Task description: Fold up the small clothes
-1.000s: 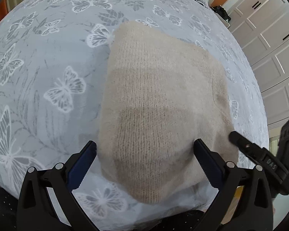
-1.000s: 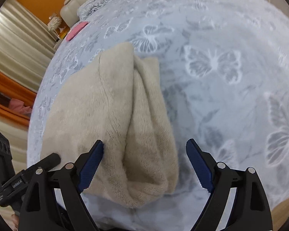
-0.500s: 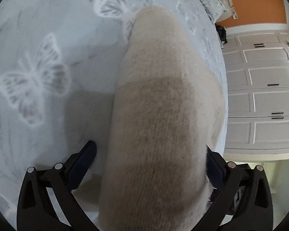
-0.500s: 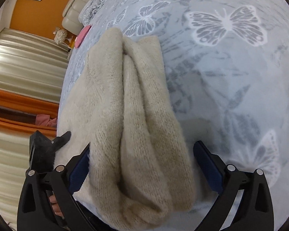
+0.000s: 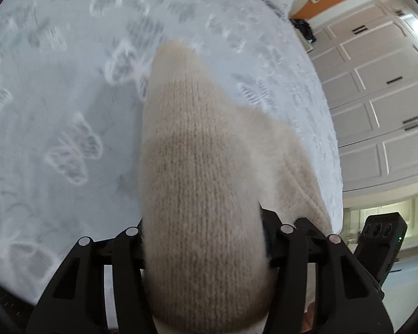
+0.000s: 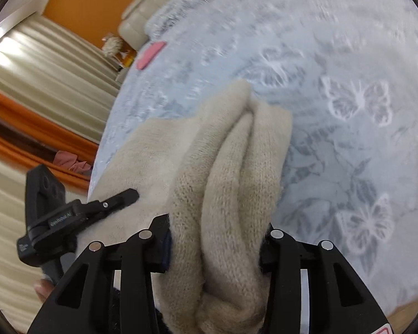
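A beige knitted garment [image 5: 197, 139] lies bunched on the butterfly-print bed cover [image 5: 55, 97]. My left gripper [image 5: 203, 239] has one end of it between its jaws. The jaws are closing and press the knit from both sides. In the right wrist view the same garment [image 6: 237, 153] shows several thick folds. My right gripper [image 6: 214, 239] is closing on that folded end, its pads tight against the fabric. The left gripper [image 6: 78, 211] shows at the left there, over the garment's flat part. Both views are blurred by motion.
White wardrobe doors [image 5: 376, 97] stand beyond the bed's right edge. A pink item [image 6: 150, 54] lies far back on the cover [image 6: 348, 69], near a cream headboard [image 6: 142, 22]. Striped curtains [image 6: 41, 69] hang at the left. A hand [image 6: 43, 286] holds the left tool.
Both grippers went from wide open around the garment's ends to closed in on the fabric. Both have risen, and the bed now looks farther away.
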Available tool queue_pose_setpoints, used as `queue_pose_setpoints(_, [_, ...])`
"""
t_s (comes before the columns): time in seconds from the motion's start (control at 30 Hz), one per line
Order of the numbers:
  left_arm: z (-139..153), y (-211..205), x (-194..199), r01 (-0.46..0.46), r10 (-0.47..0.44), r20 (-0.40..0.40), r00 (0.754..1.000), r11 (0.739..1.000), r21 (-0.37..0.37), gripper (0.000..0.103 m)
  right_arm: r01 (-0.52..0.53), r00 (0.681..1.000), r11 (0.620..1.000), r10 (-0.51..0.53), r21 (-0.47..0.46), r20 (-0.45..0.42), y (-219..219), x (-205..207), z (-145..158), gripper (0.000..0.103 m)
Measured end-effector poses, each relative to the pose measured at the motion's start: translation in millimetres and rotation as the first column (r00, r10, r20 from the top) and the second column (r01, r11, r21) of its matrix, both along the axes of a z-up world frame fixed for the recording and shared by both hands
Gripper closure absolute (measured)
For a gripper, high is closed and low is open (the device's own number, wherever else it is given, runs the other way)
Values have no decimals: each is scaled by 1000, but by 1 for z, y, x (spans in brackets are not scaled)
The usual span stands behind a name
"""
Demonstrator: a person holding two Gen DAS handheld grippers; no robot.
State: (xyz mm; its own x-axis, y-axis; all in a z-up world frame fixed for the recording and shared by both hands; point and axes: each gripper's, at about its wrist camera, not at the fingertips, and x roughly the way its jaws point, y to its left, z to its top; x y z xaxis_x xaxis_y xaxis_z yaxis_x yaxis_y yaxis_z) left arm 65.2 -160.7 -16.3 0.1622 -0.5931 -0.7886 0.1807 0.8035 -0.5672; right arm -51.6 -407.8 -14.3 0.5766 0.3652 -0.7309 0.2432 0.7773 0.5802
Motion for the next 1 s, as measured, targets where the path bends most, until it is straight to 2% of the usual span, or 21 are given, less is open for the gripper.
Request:
queue_pose_setpoints(0.27, [97,38,-55,-12,8,176,984,1000,24,51,-17,988,997,28,-69,151,44,-54,85,63])
queue_pose_setpoints(0.57, [173,90,-105,-38,31,332,943,999,14,51,-46,953,991,81,-123,291,87,-97,159,62])
queue_pose_setpoints(0.8, [216,118,-114,-58,55,416,908,998,-5,50,-63,916,985,122,-163,381,110,-102,201,62])
queue_pose_setpoints(1.0, [250,129,-97,-54,50,504,862,999,-8,50,-78,882,981,151,-178,446,120,-81,227,62])
